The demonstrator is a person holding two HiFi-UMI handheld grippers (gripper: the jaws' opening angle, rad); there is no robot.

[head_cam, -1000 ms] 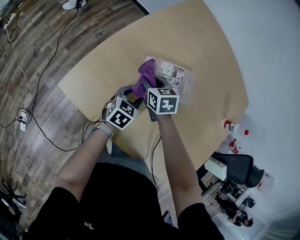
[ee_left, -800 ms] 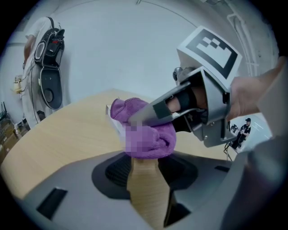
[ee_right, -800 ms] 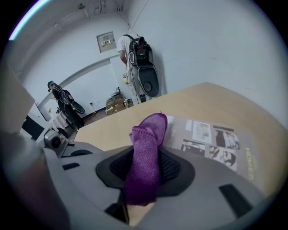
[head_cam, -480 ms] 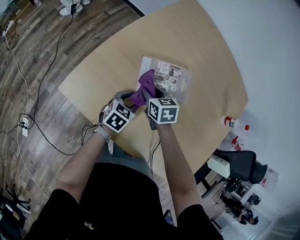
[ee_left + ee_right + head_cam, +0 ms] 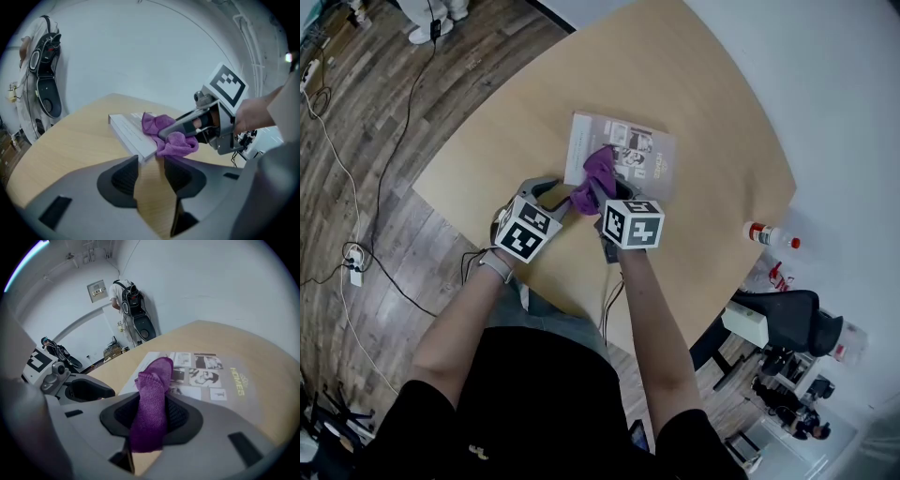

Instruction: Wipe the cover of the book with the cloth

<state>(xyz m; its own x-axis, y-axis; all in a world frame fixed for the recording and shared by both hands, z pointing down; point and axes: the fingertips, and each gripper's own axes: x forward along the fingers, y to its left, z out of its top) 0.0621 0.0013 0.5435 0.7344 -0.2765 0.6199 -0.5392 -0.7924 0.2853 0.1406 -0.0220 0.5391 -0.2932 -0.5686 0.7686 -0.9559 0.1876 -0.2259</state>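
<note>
1. Purple terry cloth (image 5: 598,174): bunched. One tail is caught in the right gripper, and the loose end lies draped on the near-left part of the cover. We judge it is held by the tail so that the free bulk can drag flat over the surface.
2. Book (image 5: 628,139): closed and flat, cover up, showing photo panels and a pale title. It lies near the middle of the table, with its near corner just ahead of the left gripper's tips.
3. Right gripper (image 5: 151,414): jaws pressed together on the cloth and pitched down toward the cover. We read this angle as the way the rag is brought to bear on the book.
4. Left gripper (image 5: 151,165): jaws spread, with only bare wood between them and nothing held. It sits just beside the book's near edge (we cannot tell whether a tip touches it). We judge it is posted there to check the book from sliding under the wipe.
5. Table (image 5: 487,141): light wood, with the book lying directly on it.
6. Status: the wipe appears to be under way. The far-right part of the cover, where the title is, lies uncovered, and we judge it is due next.
</note>
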